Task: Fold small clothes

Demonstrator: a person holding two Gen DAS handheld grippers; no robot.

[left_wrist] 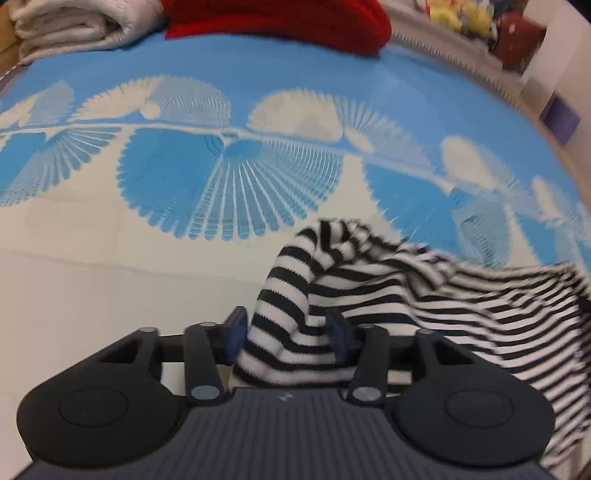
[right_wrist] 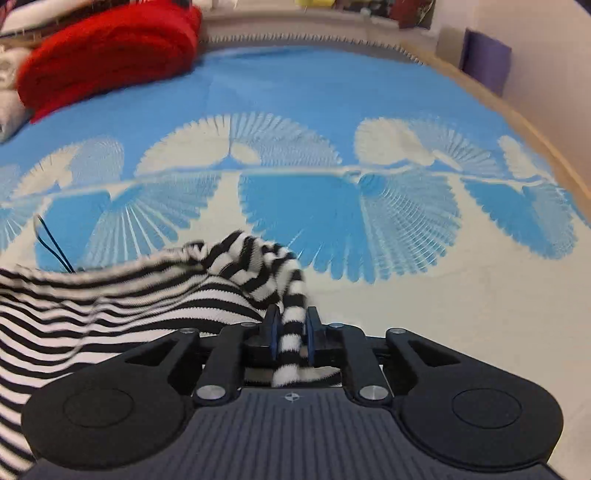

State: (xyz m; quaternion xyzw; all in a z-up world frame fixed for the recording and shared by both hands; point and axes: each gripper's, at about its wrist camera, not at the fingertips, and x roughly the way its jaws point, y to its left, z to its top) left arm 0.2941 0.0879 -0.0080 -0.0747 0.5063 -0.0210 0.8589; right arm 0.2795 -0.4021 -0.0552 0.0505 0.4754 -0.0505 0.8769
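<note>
A bed takes up nearly all of both views, covered by a blue and cream bedspread (left_wrist: 229,110) printed with big fan-shaped motifs; the blue half runs toward the far edge, the cream half toward the near one.

Against the far edge lies a folded red blanket (right_wrist: 110,55), and beside it, toward the far left corner, a pale folded blanket (left_wrist: 62,26) (its weave is too blurred to make out). Beyond the far right corner a purple box (right_wrist: 487,62) stands by the wall.

The black-and-white striped garment (left_wrist: 424,295) lies on the cream part of the bedspread near the near edge, stretched between the two claws and rumpled into a raised fold at each end. It is blurred along its middle.

The left claw (left_wrist: 288,332) stands partly spread, with a bunched end of the striped garment sitting between its blue pads (left_wrist: 236,328); the cloth fills the gap and touches both pads, but whether they press on it cannot be told.

The right claw (right_wrist: 290,334) is narrower, its blue pads close on either side of a thin twisted strip of the same garment, which they pinch.

A thin dark cord (right_wrist: 55,243) loops up from behind the garment on the left of the right wrist view.
</note>
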